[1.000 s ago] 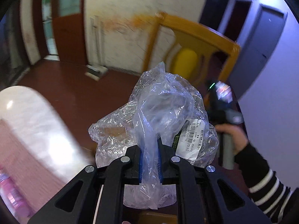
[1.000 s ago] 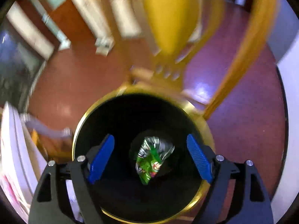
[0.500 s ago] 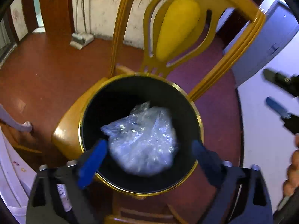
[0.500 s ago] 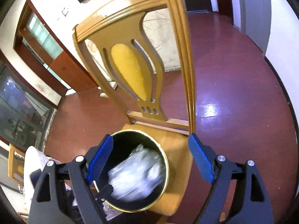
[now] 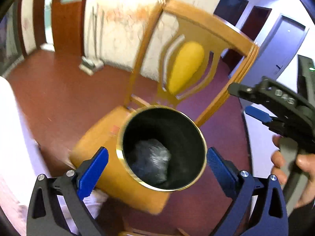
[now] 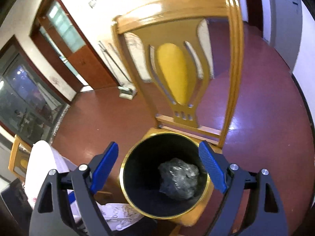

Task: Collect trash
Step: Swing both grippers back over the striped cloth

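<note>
A black bin with a gold rim (image 5: 202, 137) stands on the seat of a yellow wooden chair (image 5: 187, 68). A crumpled clear plastic bag (image 5: 149, 161) lies at the bottom of the bin. My left gripper (image 5: 157, 153) hovers above the bin mouth; its jaws are opening and nothing is between them. The right gripper (image 5: 241, 100) shows at the right edge, held by a hand (image 5: 285, 167). In the right wrist view the right gripper (image 6: 158, 145) stands open and bare above the bin's rim (image 6: 126, 169), with the bag (image 6: 179, 179) inside.
A table with a white cloth (image 5: 11, 137) sits close on the left, its edge (image 6: 39, 157) beside the chair. Dark red floor surrounds the chair back (image 6: 173, 74). Wooden doors (image 6: 78, 55) line the far wall. A second chair (image 6: 17, 157) stands at far left.
The left gripper went from shut on the plastic bag to wide open, and the bag dropped into the bin over the green wrapper. The right gripper rose away from the bin.
</note>
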